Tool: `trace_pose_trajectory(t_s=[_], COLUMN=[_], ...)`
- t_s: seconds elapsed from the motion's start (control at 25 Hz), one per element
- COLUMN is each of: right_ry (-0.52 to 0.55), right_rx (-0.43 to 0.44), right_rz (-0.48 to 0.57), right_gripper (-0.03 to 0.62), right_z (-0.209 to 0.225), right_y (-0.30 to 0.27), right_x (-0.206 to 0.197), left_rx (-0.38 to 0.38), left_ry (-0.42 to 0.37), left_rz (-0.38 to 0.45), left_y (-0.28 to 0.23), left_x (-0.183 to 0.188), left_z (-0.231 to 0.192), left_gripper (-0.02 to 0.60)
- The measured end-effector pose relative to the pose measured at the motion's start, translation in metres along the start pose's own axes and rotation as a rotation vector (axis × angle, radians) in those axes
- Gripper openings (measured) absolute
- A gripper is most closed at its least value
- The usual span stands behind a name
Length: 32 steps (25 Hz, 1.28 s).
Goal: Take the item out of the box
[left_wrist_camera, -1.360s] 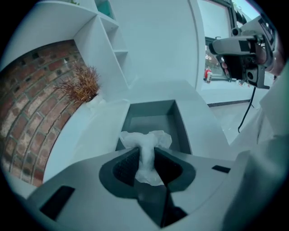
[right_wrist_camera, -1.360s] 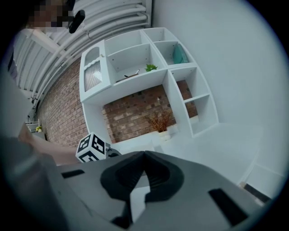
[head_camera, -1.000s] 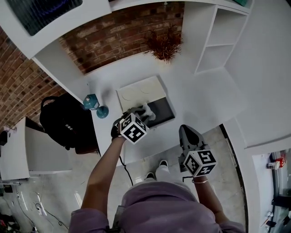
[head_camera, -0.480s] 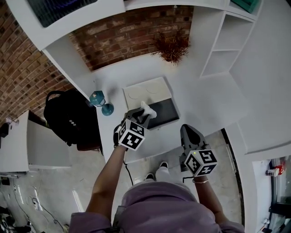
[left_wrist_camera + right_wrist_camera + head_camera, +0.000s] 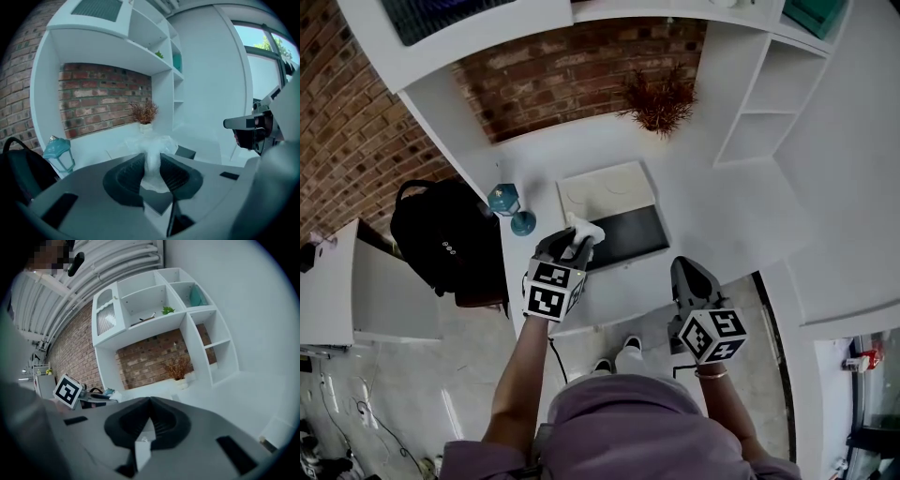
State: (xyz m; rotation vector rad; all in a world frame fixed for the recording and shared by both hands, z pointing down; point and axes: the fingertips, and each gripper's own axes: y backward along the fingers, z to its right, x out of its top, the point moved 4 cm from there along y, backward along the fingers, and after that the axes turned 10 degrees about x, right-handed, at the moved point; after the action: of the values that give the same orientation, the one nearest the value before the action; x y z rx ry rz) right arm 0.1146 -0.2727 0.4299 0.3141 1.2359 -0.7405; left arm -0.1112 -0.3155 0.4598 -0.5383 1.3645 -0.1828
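Note:
The box lies open on the white counter: a black tray (image 5: 628,236) with its cream lid (image 5: 605,187) behind it. My left gripper (image 5: 573,246) is shut on a white, crumpled-looking item (image 5: 584,231) and holds it above the tray's left edge. In the left gripper view the item (image 5: 153,154) stands pinched between the two dark pads (image 5: 126,177) and sticks out above them. My right gripper (image 5: 691,277) hangs off the counter's front edge, right of the box. In its own view the right gripper (image 5: 150,402) is shut, with nothing between its jaws.
A teal lantern (image 5: 508,204) stands left of the box, and a black backpack (image 5: 442,242) sits further left. A dried plant in a pot (image 5: 660,97) stands at the brick back wall. White shelves (image 5: 767,89) rise at the right. Floor lies below the counter's front edge.
My left gripper has drawn back and to the left with the white item, from over the black tray to its left edge. The right gripper has stayed put.

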Motion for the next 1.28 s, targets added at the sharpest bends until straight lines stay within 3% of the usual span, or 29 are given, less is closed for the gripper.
trace_pose_trajectory(t_s=[0.72, 1.04, 1.28], right_ry=[0.019, 0.031, 0.046], right_rx=[0.057, 0.068, 0.052], right_rz=[-0.018, -0.02, -0.019], right_gripper=[0.002, 0.002, 0.002], right_z=[-0.011, -0.014, -0.013], right_y=[-0.01, -0.007, -0.004], right_x=[0.001, 0.001, 0.001], left_rx=[0.186, 0.25, 0.253], left_ry=[0.262, 0.323, 0.341], left_rz=[0.107, 0.12, 0.133], left_y=[0.047, 0.064, 0.07], left_x=[-0.018, -0.031, -0.034], left_z=[-0.031, -0.041, -0.038], left_gripper=[0.104, 0.104, 0.104])
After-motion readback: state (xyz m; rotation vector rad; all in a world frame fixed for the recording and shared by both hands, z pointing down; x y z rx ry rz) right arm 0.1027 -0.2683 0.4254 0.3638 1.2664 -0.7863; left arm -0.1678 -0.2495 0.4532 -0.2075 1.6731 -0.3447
